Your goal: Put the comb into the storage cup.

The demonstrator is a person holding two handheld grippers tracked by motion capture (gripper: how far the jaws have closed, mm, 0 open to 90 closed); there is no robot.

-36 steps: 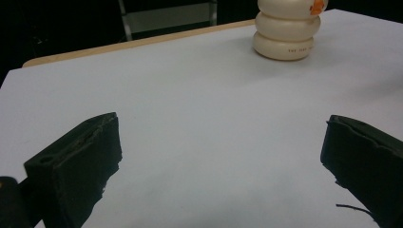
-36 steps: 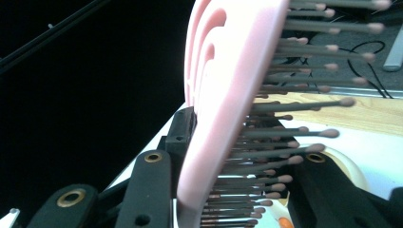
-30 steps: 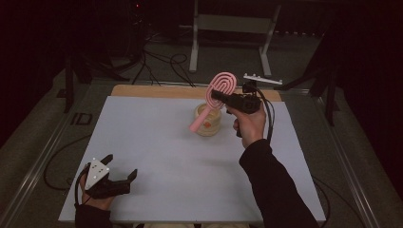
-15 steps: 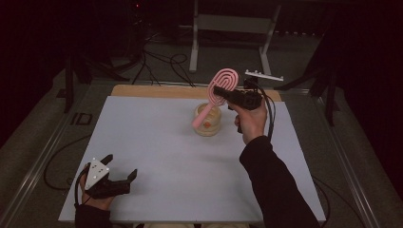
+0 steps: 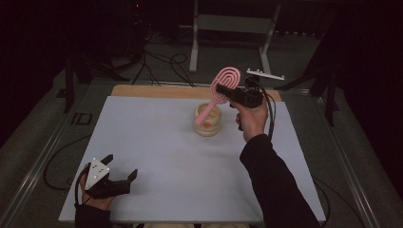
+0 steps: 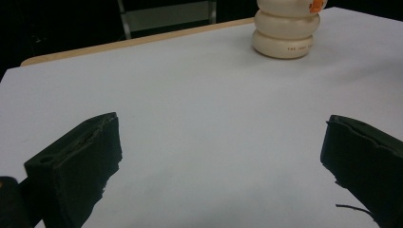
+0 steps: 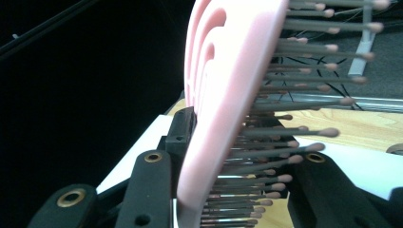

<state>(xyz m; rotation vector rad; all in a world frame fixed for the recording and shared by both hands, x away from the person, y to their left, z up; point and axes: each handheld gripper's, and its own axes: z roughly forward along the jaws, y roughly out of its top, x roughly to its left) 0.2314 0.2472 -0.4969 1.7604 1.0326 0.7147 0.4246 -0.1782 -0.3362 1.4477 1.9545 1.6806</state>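
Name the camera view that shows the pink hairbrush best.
The high view: there the whole pink hairbrush shows, its head clamped in the right gripper, its handle slanting down to the cream container. The right gripper view shows its head and bristles close up, between the jaws.

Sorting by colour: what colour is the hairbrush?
Pink hairbrush, clearest in the right gripper view.

Right gripper [image 5: 223,90] raised, jaws clamped; left gripper [image 5: 121,171] low, jaws apart.
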